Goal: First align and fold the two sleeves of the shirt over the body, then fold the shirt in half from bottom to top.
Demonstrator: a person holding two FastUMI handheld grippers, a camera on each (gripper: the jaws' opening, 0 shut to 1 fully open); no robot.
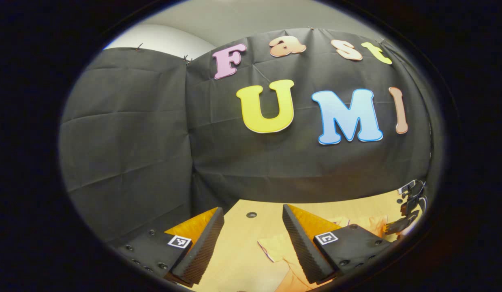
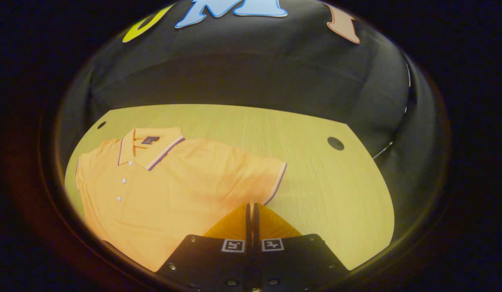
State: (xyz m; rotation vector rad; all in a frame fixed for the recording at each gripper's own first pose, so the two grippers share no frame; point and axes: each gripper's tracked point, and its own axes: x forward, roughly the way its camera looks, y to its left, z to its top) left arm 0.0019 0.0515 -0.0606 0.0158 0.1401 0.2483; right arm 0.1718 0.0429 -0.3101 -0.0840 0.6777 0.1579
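Bench [image 2: 315, 178] of pale wood carries the orange shirt [image 2: 174, 190], lying flat and face up toward its left side, collar [image 2: 151, 148] away from the camera, neither sleeve folded yet. Nearest sleeve [image 2: 267, 174] spreads outward just ahead of the right gripper [image 2: 251, 211], whose jaws are pressed together on nothing. Left gripper [image 1: 251, 239] hangs above the shirt's far side with jaws wide. Best approach, I judge — open the right jaws, pinch each sleeve at its striped cuff [image 2: 277, 182], and carry both inward evenly.
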